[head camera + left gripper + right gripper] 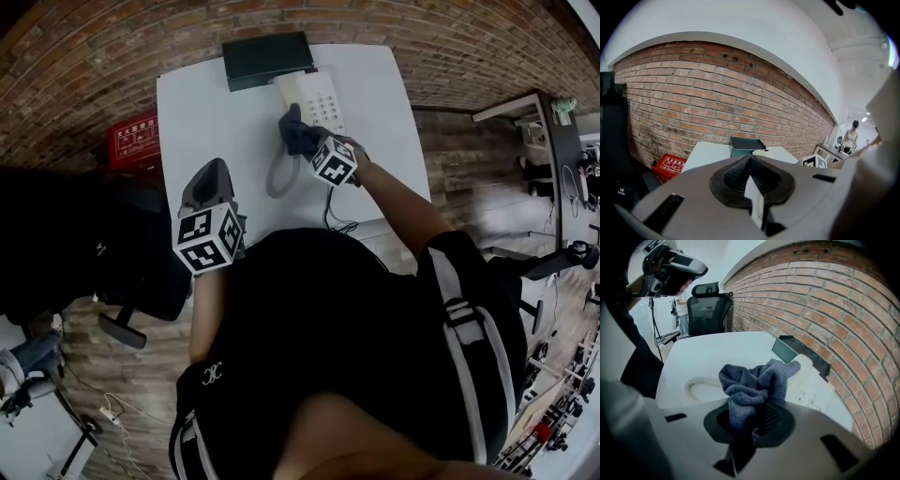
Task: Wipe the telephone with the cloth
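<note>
Clamping the bunched cloth (752, 385) at the telephone (292, 92) on the table (206, 122), the right gripper (314, 145) seemed mid-wipe, next needing strokes across the keypad (325, 105); the left gripper (213, 176) hung closed and empty.

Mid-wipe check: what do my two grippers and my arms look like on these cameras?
The left gripper and right gripper both have light grey moulded bodies. Each has a black ribbed recess round the jaws and dark rectangular slots. Each also carries a white cube with black square markers: the left marker cube and the right marker cube. The person wears a black short-sleeved top with pale shoulder stripes.
</note>
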